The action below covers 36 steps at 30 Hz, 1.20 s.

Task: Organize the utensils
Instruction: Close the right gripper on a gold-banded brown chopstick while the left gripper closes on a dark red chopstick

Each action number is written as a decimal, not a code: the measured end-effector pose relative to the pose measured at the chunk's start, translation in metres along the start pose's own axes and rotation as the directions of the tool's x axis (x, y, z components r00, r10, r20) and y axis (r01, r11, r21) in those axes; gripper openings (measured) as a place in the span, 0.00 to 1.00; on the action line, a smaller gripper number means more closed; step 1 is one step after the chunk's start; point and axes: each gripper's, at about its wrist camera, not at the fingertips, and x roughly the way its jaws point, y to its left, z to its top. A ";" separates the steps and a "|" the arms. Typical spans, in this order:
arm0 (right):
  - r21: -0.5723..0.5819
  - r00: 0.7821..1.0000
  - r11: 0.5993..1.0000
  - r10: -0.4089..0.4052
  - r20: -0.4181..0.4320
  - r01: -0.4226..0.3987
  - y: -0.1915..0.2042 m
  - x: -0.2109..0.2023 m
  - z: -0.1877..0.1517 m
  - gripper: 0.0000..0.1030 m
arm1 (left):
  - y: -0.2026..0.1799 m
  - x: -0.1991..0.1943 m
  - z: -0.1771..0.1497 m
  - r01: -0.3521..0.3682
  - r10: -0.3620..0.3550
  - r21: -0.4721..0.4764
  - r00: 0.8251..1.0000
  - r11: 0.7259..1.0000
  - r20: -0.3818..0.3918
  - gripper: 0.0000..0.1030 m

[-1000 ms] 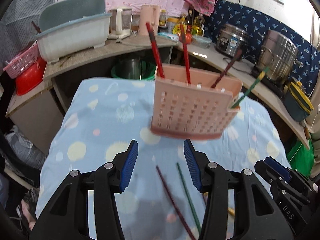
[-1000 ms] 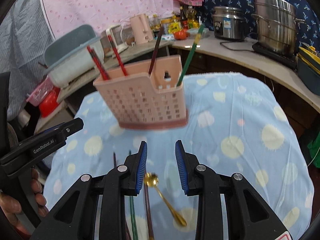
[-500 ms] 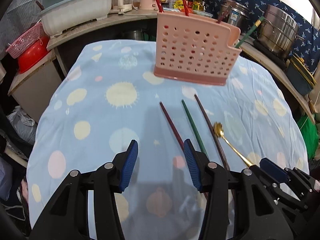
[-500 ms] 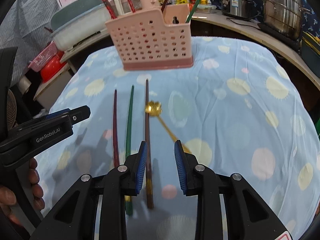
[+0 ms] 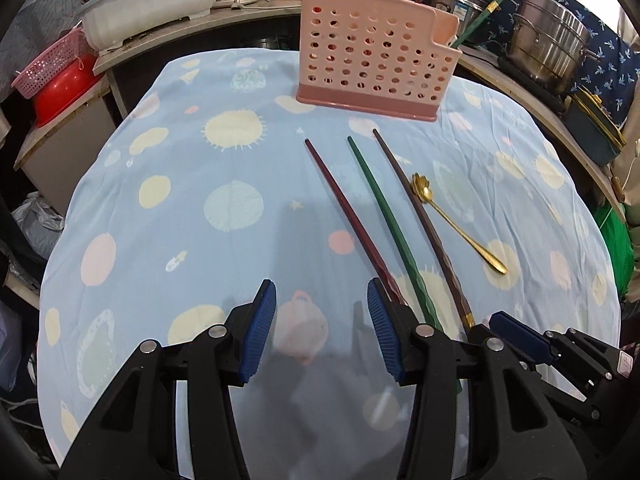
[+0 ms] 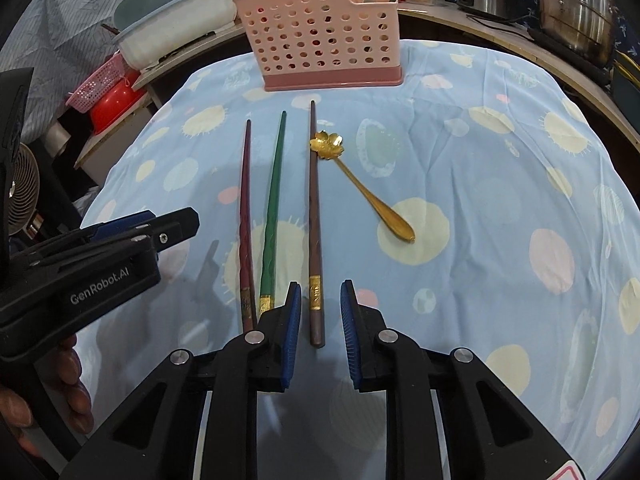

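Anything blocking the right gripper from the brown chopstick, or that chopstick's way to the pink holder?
Nothing visible. The brown chopstick has its near end between the right gripper's closing jaws, untouched. Only bare tablecloth lies before the pink holder; the gold spoon sits aside.

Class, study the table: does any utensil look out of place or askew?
Yes. Three chopsticks, dark red, green and brown, lie loose on the tablecloth before the pink holder. The gold spoon lies slanted, its flower bowl touching the brown chopstick.

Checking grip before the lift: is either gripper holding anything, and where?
Nothing is held. The brown chopstick lies between the right gripper, whose closing jaws aren't touching it; the left gripper is empty.
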 end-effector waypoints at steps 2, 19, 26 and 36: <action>-0.005 1.000 1.000 0.002 -0.005 -0.002 0.001 0.002 -0.001 0.17 | -0.001 0.001 -0.004 0.002 -0.002 0.002 1.000 1.000 -0.009 0.44; -0.022 1.000 1.000 -0.021 -0.006 0.021 0.001 0.007 -0.006 0.07 | -0.017 0.004 -0.017 0.046 -0.044 0.054 0.998 0.998 -0.041 0.45; 0.017 1.000 0.999 -0.031 -0.005 0.031 -0.013 0.002 -0.010 0.07 | -0.029 0.005 -0.021 0.070 -0.066 0.094 0.997 0.993 -0.052 0.47; 0.027 1.000 0.999 -0.031 -0.005 0.031 -0.017 0.000 -0.012 0.07 | -0.038 0.014 -0.021 0.086 -0.078 0.102 0.994 0.991 -0.075 0.47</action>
